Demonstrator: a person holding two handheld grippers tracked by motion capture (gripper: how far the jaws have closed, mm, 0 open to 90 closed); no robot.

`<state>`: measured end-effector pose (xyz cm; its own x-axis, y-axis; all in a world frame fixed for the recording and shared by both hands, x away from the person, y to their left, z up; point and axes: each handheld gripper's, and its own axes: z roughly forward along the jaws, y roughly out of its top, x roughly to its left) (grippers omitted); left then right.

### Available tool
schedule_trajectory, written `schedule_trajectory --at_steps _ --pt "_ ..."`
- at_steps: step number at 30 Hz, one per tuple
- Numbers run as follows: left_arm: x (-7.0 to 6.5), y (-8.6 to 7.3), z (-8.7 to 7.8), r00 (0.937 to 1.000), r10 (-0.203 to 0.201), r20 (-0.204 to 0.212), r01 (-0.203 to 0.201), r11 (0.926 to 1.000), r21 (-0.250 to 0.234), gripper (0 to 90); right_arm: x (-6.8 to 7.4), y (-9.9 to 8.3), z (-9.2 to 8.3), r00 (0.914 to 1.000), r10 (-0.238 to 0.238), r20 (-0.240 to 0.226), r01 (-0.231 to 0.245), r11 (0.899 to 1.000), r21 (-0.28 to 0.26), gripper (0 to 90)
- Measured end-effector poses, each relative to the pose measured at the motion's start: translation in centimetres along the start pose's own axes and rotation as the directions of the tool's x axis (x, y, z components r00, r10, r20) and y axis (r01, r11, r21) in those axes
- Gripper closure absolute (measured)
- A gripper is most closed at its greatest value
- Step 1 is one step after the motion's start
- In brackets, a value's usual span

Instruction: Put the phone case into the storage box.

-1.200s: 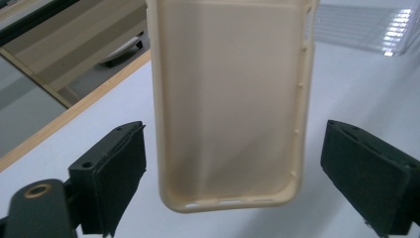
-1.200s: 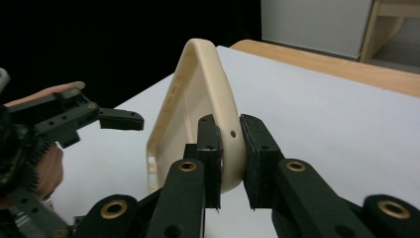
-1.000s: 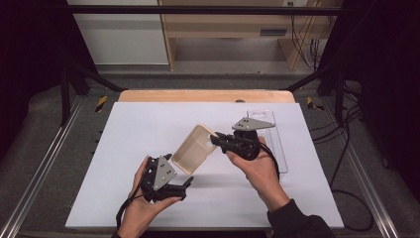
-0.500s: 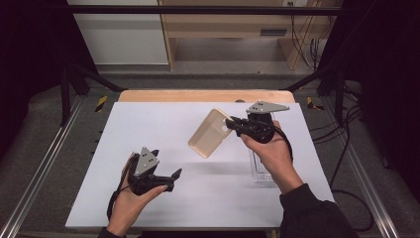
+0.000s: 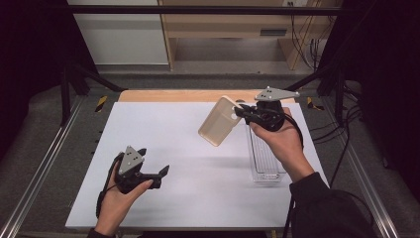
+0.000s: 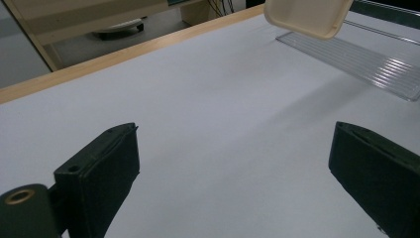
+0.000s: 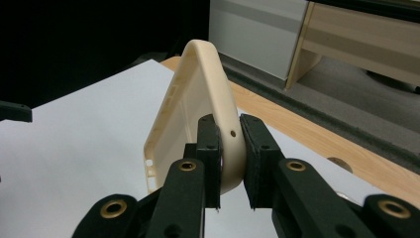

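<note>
Phone case (image 5: 219,121): cream-coloured shell held in the air above the far right part of the bench, clear of the surface; long axis slants from its upper corner by the right gripper down toward the bench centre.
Case orientation: in the high view its broad smooth back faces up and toward the camera; in the right gripper view (image 7: 198,109) the hollow inner side with its raised rim shows, narrow edge toward the lens.
Case form: thin rounded rectangle with soft corners, matte opaque material, small holes along the rim and one near the gripped corner.
Right gripper (image 5: 242,112): black fingers closed on the case, pressing its wall from both sides near one corner; grey three-cornered plate on top, held by the right hand (image 5: 278,141).
Left gripper (image 5: 162,172): fingers spread wide with nothing between them, low over the near left of the bench in the left hand (image 5: 119,196).
Clear tray (image 5: 265,158): transparent ribbed plastic, long and narrow, lying flat on the bench's right side beneath the right hand.
Bench (image 5: 163,134): white matte sheet over a pale wooden top.
</note>
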<state>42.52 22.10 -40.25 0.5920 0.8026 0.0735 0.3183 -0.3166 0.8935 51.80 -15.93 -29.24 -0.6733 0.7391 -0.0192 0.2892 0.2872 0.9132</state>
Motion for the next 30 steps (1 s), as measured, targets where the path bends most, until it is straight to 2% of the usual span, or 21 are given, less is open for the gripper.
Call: schedule_trajectory --at_steps 5,15,18,23,25,30 --pt "0.2 -0.1 0.0 1.0000 0.000 0.001 0.000 1.0000 -0.003 5.2 -0.6 0.7 -0.3 0.9995 -0.031 0.005 0.031 1.000 0.005 79.5" --pt "0.5 -0.5 1.4 0.9996 -0.023 0.018 0.023 0.9997 0.002 5.5 -2.1 1.7 -0.8 0.9987 -0.051 0.000 0.051 0.999 0.006 79.5" --pt "0.7 -0.4 1.8 0.9997 -0.012 0.023 0.012 0.9999 0.005 5.5 -2.8 1.9 -0.9 0.9988 -0.048 0.000 0.048 0.999 0.010 79.5" --pt "1.0 -0.5 2.1 0.9992 -0.018 0.036 0.018 0.9998 -0.007 5.5 -3.9 2.6 -0.8 0.9981 -0.061 -0.001 0.061 0.998 0.022 79.5" --pt "1.1 -0.7 2.1 0.9994 -0.012 0.034 0.013 0.9999 -0.010 5.6 -4.3 2.9 -0.9 0.9977 -0.068 -0.003 0.068 0.997 0.023 79.5" --pt "1.5 -1.9 2.3 0.9989 -0.029 0.036 0.029 0.9996 -0.006 5.6 -5.3 3.6 -1.5 0.9968 -0.081 -0.001 0.081 0.997 0.017 79.5"
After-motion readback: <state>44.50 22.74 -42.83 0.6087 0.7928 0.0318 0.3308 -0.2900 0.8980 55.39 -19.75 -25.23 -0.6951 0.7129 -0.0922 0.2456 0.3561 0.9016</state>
